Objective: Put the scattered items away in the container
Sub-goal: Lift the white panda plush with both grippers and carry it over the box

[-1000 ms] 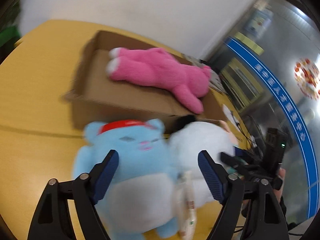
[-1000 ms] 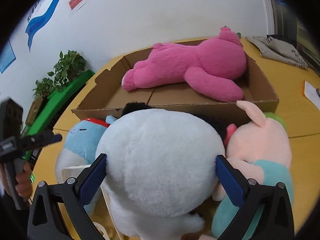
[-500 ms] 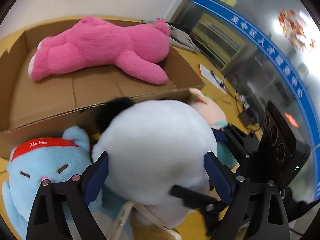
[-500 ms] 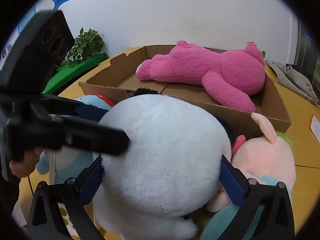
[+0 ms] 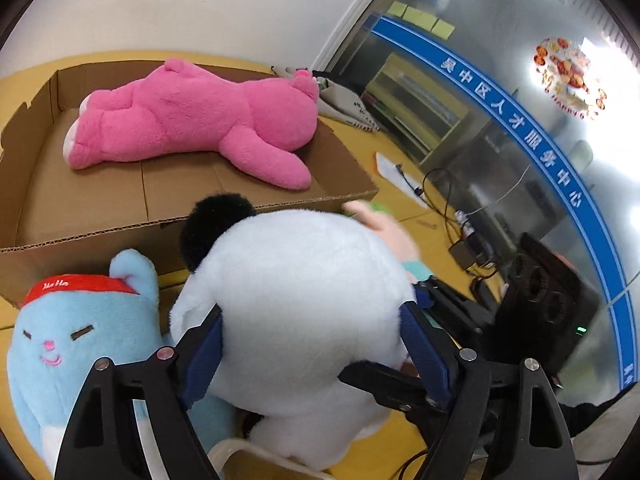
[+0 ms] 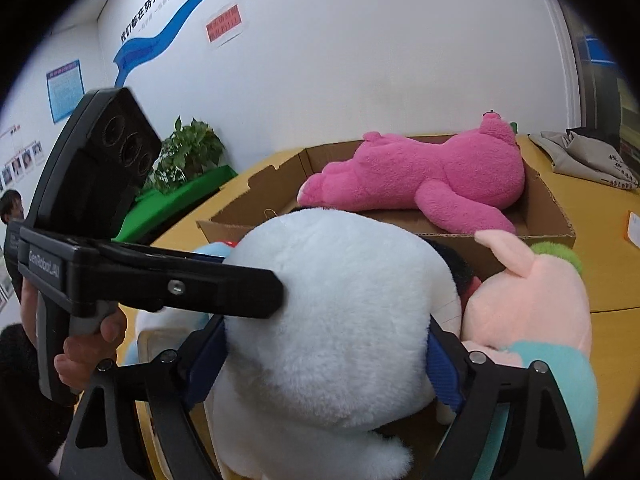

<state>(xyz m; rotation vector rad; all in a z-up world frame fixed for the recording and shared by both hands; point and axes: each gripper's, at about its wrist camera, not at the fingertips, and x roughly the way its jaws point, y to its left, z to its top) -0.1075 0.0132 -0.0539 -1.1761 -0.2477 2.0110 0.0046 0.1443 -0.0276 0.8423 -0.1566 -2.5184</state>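
Note:
A big white plush with a black ear (image 5: pixel 304 292) (image 6: pixel 340 312) sits in front of the cardboard box (image 5: pixel 100 216) (image 6: pixel 556 208). My left gripper (image 5: pixel 316 352) is shut on its sides, blue pads pressed into the fur. My right gripper (image 6: pixel 324 364) is shut on it from the other side. A pink plush bear (image 5: pixel 192 116) (image 6: pixel 424 176) lies in the box. A light blue plush with a red headband (image 5: pixel 76 340) lies left of the white one. A peach-pink plush with teal clothing (image 6: pixel 532 304) lies to its right.
The yellow table (image 5: pixel 400 208) carries cables, a paper sheet and a grey cloth (image 6: pixel 584 160) beyond the box. A potted plant (image 6: pixel 188 156) and a green bench stand by the wall. A glass partition (image 5: pixel 500 120) is on the right.
My left gripper swung from the blue plush to the white plush and closed on it. My right gripper also closed on the white plush, which now looks raised.

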